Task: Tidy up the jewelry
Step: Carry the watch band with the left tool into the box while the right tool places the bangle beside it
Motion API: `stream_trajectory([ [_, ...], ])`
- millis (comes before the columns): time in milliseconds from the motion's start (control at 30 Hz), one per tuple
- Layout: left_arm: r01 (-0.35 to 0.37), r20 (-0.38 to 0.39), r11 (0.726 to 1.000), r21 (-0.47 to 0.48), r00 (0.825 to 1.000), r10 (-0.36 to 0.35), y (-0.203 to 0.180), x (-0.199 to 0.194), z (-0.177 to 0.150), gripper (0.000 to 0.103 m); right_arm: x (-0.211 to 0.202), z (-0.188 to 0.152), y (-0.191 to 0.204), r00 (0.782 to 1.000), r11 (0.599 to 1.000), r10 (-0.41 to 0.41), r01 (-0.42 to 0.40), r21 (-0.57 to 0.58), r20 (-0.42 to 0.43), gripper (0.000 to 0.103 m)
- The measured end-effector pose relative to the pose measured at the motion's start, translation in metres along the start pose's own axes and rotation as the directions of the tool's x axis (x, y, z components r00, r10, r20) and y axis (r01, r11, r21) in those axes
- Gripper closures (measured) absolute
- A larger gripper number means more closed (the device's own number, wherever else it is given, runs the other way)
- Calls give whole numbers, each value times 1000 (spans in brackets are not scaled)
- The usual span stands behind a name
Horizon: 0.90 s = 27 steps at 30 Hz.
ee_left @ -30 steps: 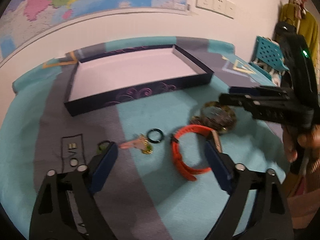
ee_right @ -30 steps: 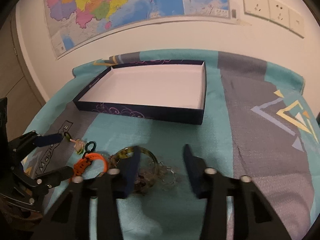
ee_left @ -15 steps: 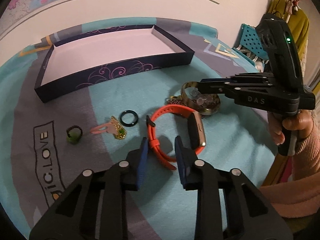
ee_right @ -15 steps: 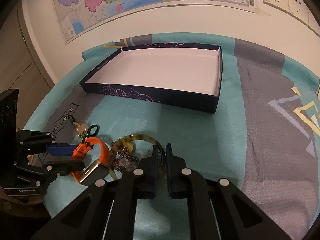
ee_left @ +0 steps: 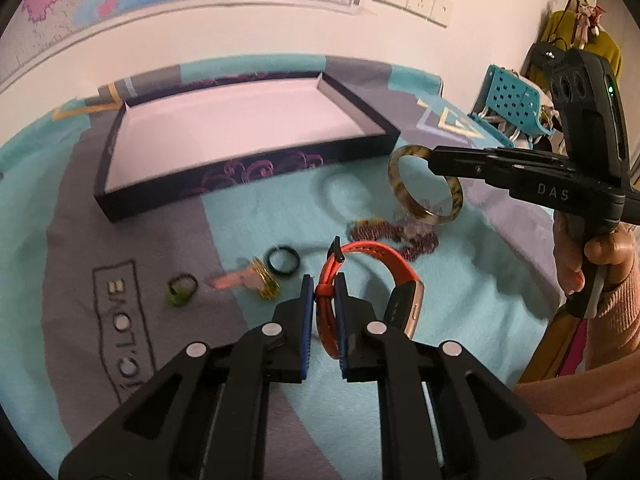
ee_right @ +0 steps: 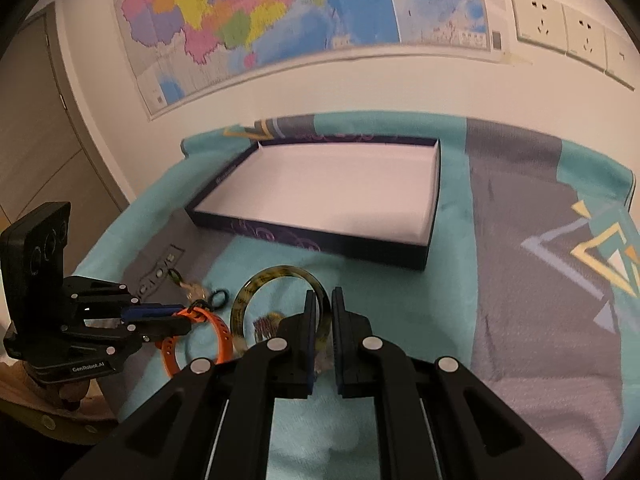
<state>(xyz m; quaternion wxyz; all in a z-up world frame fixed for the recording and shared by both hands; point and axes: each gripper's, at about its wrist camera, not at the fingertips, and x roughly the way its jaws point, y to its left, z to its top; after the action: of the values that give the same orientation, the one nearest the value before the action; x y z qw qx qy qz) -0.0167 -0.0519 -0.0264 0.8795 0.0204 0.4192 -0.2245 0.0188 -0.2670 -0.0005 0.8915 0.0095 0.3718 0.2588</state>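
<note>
On the blanket point(ee_left: 460, 320), both grippers, earlier apart, now pinch jewelry: left gripper point(ee_left: 323, 284) closing on the orange watch strap point(ee_left: 372, 250), right gripper point(ee_right: 321, 300) holding the lifted bangle point(ee_right: 256, 284) before the tray point(ee_right: 348, 246).

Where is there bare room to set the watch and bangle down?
The box has a wholly bare white floor inside its dark walls. The grey cloth right of the box is free too. Crowded: the strip in front, with black ring, green ring, hair clip and beads.
</note>
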Motion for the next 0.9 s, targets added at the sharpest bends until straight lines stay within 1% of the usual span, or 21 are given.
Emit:
stream_trajectory([
  [167,-27,37,999,18,999,26,12,-13,20,92,6,15,-2,1000,1000,-11,11,-11,19,97],
  [267,-62,66,997,56,996,58,20,-18,40,92,14,30,-5,999,1000,-19,20,-15,33,97],
  [367,-97,96,990,100,992,87,31,-19,67,92,24,50,-9,999,1000,-22,23,-21,47,97],
  [433,-93,103,990,111,991,81,39,-15,82,92,35,65,-12,998,999,-31,32,-26,52,97],
  [600,-105,129,985,134,988,88,58,1,120,92,65,97,-21,998,999,-41,42,-15,42,97],
  [633,-105,128,985,139,988,87,61,5,126,92,73,103,-23,998,998,-57,58,-16,38,97],
  [767,-136,117,977,165,986,118,72,32,149,92,102,123,-34,997,997,-75,75,11,13,97],
  [900,-142,85,971,195,988,128,79,60,162,92,130,135,-43,995,995,-97,97,35,-17,97],
])
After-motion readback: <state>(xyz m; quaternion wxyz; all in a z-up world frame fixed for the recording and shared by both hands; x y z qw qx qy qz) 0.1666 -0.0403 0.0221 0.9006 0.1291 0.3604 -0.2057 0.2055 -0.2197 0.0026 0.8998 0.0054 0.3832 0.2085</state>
